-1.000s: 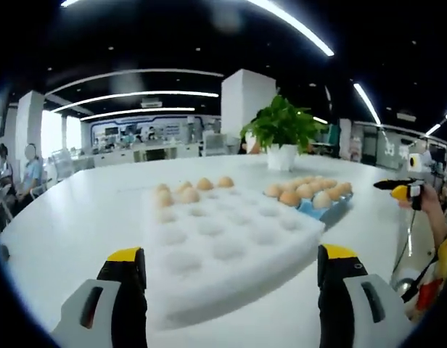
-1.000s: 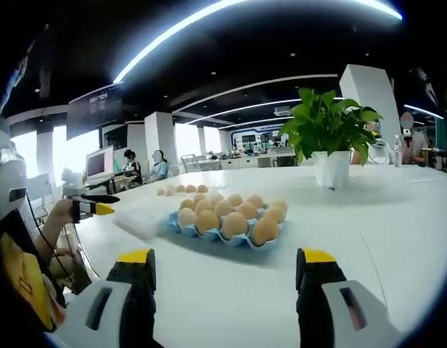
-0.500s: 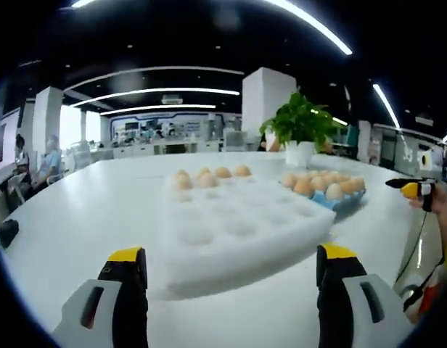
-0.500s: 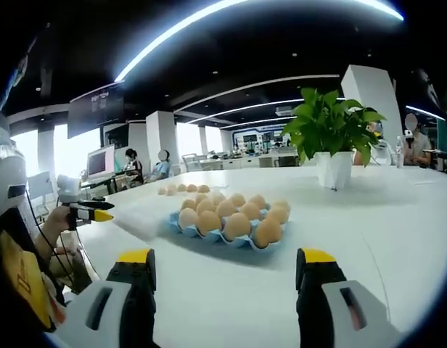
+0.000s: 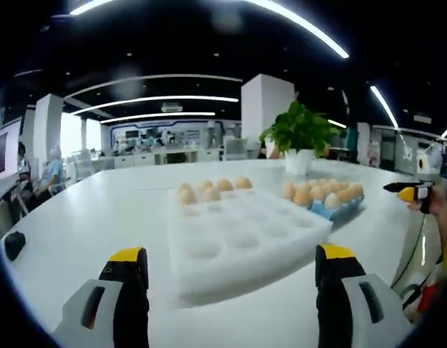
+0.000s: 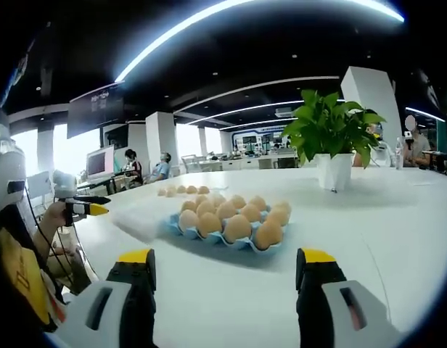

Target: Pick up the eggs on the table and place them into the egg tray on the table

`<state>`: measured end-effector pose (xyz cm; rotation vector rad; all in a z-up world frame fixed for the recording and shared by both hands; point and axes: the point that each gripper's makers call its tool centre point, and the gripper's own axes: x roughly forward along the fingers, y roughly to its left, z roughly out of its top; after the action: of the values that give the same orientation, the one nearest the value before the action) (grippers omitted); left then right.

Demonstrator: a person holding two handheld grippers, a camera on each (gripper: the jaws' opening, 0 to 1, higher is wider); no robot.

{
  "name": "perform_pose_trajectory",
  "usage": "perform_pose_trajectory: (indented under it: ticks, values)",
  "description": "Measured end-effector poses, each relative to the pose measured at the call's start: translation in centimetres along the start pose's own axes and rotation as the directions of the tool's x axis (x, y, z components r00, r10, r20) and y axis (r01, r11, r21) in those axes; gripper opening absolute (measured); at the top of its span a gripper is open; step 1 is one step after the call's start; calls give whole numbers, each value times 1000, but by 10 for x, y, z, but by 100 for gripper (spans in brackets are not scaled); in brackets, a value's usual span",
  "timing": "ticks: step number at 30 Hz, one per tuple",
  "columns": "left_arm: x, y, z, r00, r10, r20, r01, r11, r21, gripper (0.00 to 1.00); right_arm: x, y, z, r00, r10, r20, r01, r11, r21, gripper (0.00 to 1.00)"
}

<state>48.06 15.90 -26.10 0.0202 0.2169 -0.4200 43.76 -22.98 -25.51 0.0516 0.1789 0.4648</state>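
A white foam pad [image 5: 245, 235] with round dimples lies just ahead of my left gripper [image 5: 230, 254], whose jaws stand wide apart and hold nothing. Several brown eggs [image 5: 212, 187] sit along the pad's far row. To the right stands a blue egg tray [image 5: 338, 210] holding several eggs [image 5: 314, 194]. In the right gripper view that blue tray [image 6: 181, 232] with its eggs [image 6: 234, 217] lies straight ahead of my open, unladen right gripper [image 6: 225, 255]. The foam pad [image 6: 140, 217] and its eggs [image 6: 181, 190] lie beyond, to the left.
A potted green plant [image 6: 332, 138] in a white pot stands on the white table [image 6: 368, 217] behind the trays. A small black object [image 5: 13, 244] lies at the table's left edge. A hand holds the other gripper at the table's edge [image 5: 412, 192] [image 6: 85, 209]. People sit far behind.
The left gripper view has swung slightly, so the foam pad sits more to the right in it. The right gripper view is almost unchanged. Both grippers stay open, holding nothing.
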Motion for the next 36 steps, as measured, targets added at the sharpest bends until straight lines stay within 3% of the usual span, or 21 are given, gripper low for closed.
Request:
perform_pose_trajectory:
  ticks: [6,11,18,29,36]
  values:
    - [2,16,-11,999,35,-10,-36,999,-34,94,7,-6,4,1000,-12,14,11,1000,6,83]
    - [6,12,-18,999,12,-30,-13,999,-40,94,13,-2,1,1000,5,2,-5,1000,-4,83]
    - [18,4,-1,998,-59,35,61,996,-61,90,15,-2,-4,1000,2,-6,-2,1000,4,83]
    - [62,6,19,991,-135,23,135,991,-17,81,14,-3,-8,1000,-4,-14,4,1000,9,83]
    - [85,14,24,990,-138,-13,138,990,0,79,14,-2,-11,1000,-3,-21,4,1000,9,83]
